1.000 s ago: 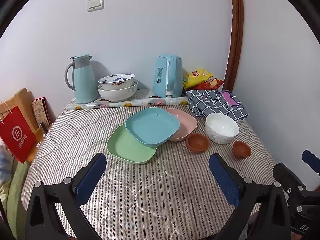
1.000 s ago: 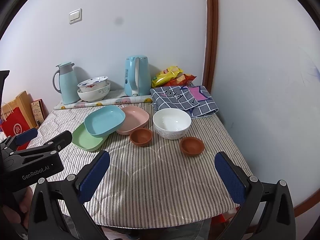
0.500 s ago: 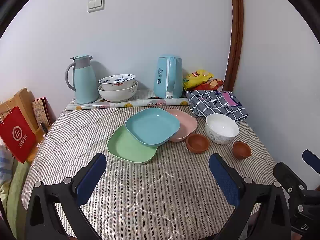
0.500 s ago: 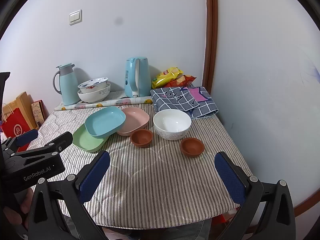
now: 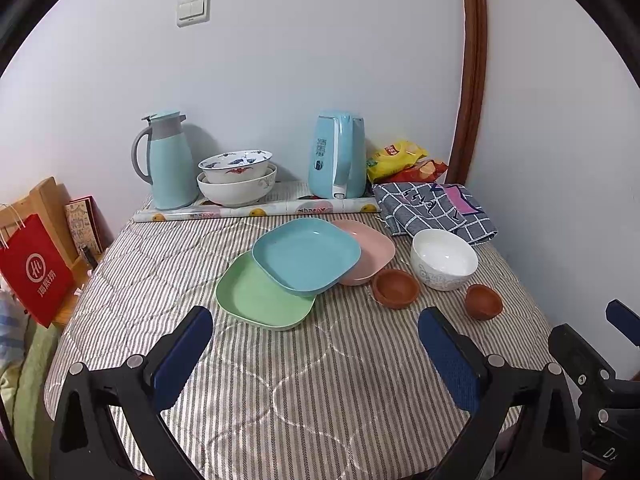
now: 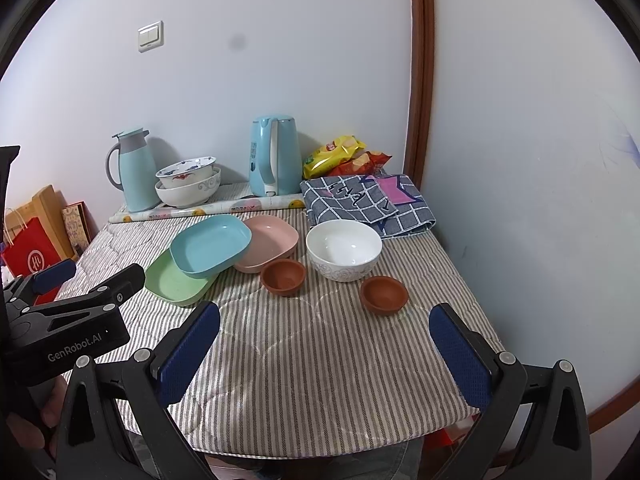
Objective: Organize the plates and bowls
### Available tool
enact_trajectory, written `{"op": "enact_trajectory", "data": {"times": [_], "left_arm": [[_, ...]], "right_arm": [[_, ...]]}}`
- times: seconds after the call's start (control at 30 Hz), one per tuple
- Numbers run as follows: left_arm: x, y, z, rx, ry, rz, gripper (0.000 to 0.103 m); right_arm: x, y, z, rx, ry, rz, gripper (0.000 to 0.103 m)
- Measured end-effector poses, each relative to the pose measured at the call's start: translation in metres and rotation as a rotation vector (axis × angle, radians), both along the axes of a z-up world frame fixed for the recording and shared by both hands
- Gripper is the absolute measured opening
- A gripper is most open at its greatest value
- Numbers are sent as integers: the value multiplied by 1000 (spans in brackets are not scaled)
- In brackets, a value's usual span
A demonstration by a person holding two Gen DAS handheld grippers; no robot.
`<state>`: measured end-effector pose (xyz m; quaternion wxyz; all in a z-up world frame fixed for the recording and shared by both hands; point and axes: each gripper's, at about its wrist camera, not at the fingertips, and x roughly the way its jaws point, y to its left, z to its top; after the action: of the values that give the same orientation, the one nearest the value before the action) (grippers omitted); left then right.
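Covering the table, a striped quilted cloth meets pale walls; both hand-held grippers gape, holding nothing.

table cover: quilted cloth, fine grey-and-white stripes, matt, stitched seams.
blue plate: smooth plastic look, satin sheen.
green plate: same smooth plastic look, matt.
pink plate: smooth, matt plastic look.
white bowl: glazed ceramic, glossy, faint printed pattern outside.
two brown bowls: earthen look, dull and unglazed.
stacked bowls at the far edge: glossy painted ceramic.
kettle: smooth glossy plastic.
flask: smooth satin shell.
checked cloth at the far right corner: woven fabric, matt.
snack bags: shiny foil.
gripper pads: textured blue rubber on matt black plastic.
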<state>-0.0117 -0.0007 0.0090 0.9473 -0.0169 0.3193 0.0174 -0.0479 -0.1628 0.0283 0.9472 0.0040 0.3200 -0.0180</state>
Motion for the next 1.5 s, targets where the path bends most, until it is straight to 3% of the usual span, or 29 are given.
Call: {"op": "enact_trajectory", "data": {"times": [1.13,1.5], "left_arm": [[4,-5,-3,-43,-2,-23,103],[30,0,-14,-51,42,-18,103]], "right_arm": [[3,2,4,-8,-1,-2,103],[24,0,-4,-4,23,0,103]]}}
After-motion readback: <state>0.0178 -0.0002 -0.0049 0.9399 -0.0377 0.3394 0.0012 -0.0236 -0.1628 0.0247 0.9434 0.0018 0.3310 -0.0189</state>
